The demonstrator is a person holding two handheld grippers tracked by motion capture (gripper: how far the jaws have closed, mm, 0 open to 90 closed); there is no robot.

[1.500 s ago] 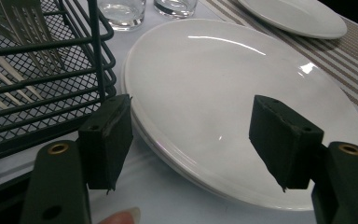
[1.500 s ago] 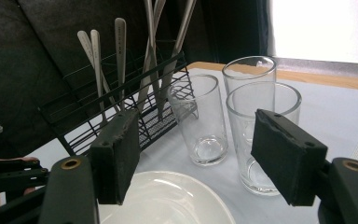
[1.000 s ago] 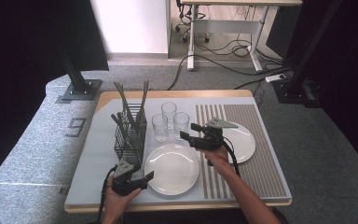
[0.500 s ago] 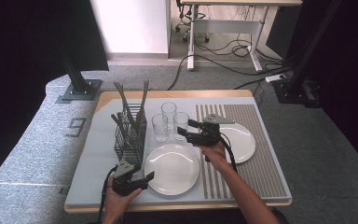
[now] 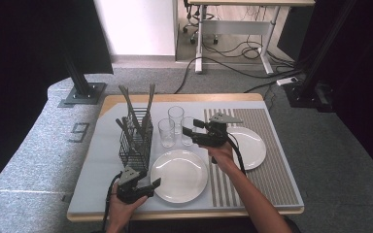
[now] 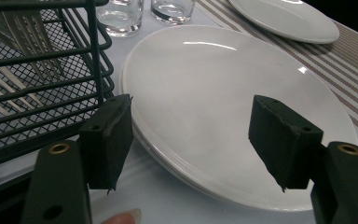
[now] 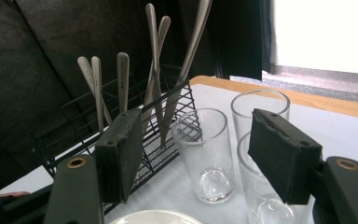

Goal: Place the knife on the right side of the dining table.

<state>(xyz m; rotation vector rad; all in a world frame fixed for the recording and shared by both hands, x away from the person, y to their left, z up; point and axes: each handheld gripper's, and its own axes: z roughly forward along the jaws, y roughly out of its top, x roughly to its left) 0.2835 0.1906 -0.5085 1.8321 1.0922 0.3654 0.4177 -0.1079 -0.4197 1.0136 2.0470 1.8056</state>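
Hovering beside the three clear drinking glasses, the right claw (image 5: 190, 133) is released, its jaws spread wide and holding nothing; in the right gripper view the nearest clear glass (image 7: 261, 186) sits partly behind one black jaw, the middle glass (image 7: 206, 156) stands between the jaws farther off, and the third glass (image 7: 260, 109) stands behind. All three stand upright, mouths up, long axes vertical, clustered close together on the pale grey surface (image 5: 102, 165) just left of the striped placemat (image 5: 272, 170).

The left claw (image 5: 148, 187) is released too, jaws wide apart, low at the near edge of the large round white plate (image 6: 223, 102), which lies flat in the middle front of the surface. A second white plate (image 5: 247, 145) lies flat on the striped placemat, behind the right hand (image 5: 221, 153).

Left of the glasses stands a black wire cutlery basket (image 5: 135, 145), close to the large plate's rim. Six steel cutlery handles (image 7: 154, 56) show rising from it in the right gripper view, leaning at different angles, some crossing each other. The basket is the nearest obstacle on the glasses' left; the large plate lies just in front of them.
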